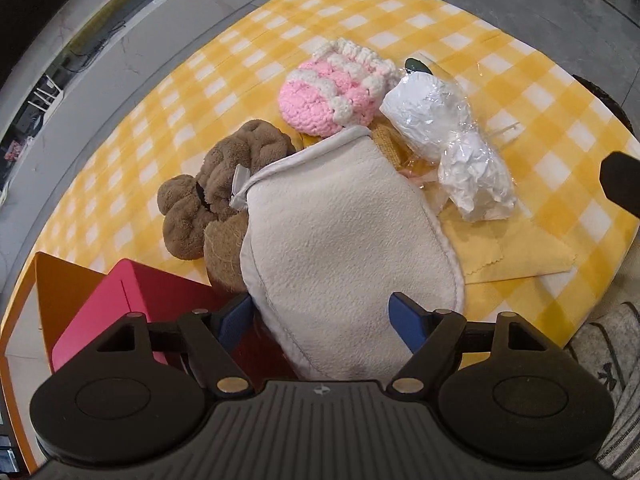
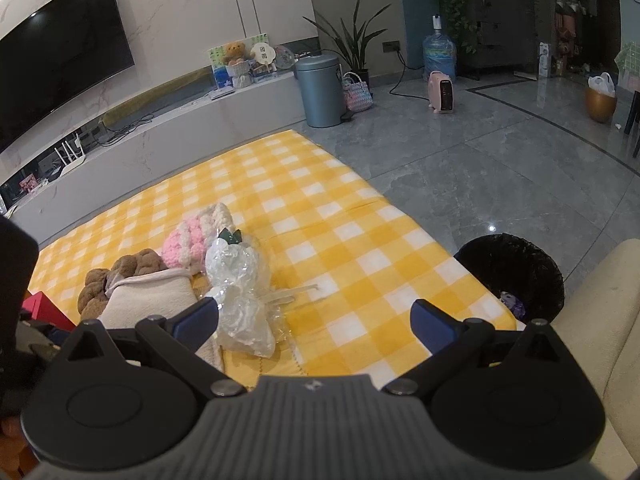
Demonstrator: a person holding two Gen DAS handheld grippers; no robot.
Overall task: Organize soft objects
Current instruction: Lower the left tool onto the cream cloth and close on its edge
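A: Left gripper low over the near edge of the yellow-and-white checked tabletop, jaws apart, 1 blue pad on each side of the cream fleece mitt with grey stitched edging. Not closed on it. Mitt's near end draped over the edge of the pink open box, with an orange box just beside that on the left.

B: And the other soft things?

A: Heaped together past the mitt. Brown chunky plush scrunchie touching its left edge, with a coarse brown fibre pad tucked under both. Pink-and-white crocheted piece beyond, against the mitt's far end. White item in crinkled clear plastic wrap to the right, touching the crochet. Flat yellow cloth with a zigzag-cut edge under the wrapped item's near end.

B: Right gripper?

A: Right gripper raised above the tabletop's near edge, jaws wide apart, holding nothing. Left pad in front of the mitt and the wrapped item. Black-lined waste bin on the grey floor just off the tabletop's right corner.

B: Any readable writing?

A: None. Small emblem on each gripper body, too small to make out. Cards by the teddy bear on the TV ledge too blurred to read.
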